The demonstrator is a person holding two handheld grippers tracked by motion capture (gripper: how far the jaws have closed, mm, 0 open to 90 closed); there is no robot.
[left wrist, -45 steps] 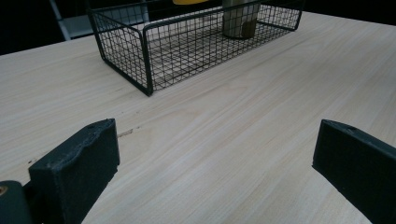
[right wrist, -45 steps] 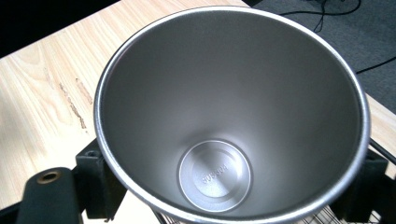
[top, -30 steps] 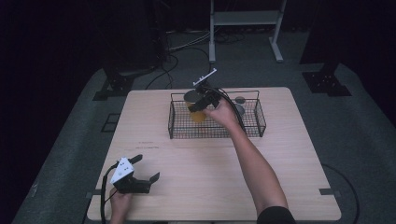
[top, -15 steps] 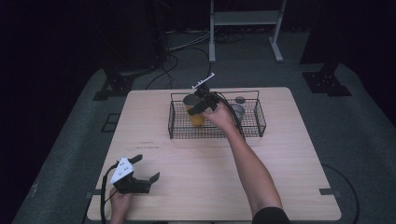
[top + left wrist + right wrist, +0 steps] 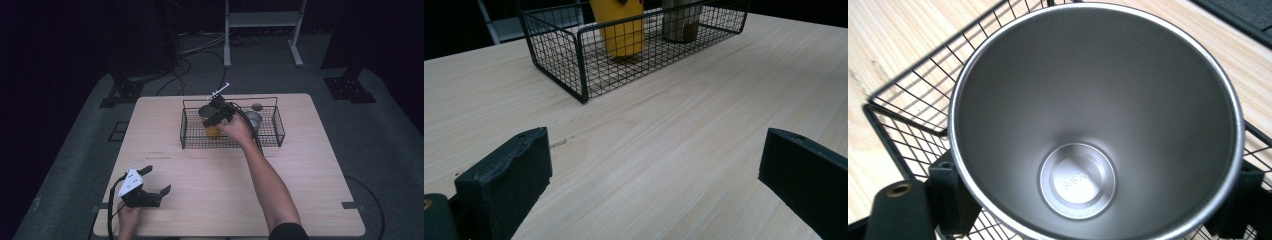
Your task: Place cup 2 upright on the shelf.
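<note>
Now lower inside the wire basket (image 5: 274, 131), the right hand-held gripper (image 5: 216, 116) stays clamped on the yellow tumbler (image 5: 212, 131), placement imminent; left hand-held gripper (image 5: 159, 186) gapes.

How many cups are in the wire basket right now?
2: the yellow cup with a steel inside, held by the right gripper toward the basket's left, and a steel cup to its right. Others may be hidden.

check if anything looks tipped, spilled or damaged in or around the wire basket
Nothing stands out. The yellow cup stands upright inside the wire basket, gripped by the right gripper, and its steel inside looks empty and clean. A second steel cup stands upright beside it. The table shows no spill.
</note>
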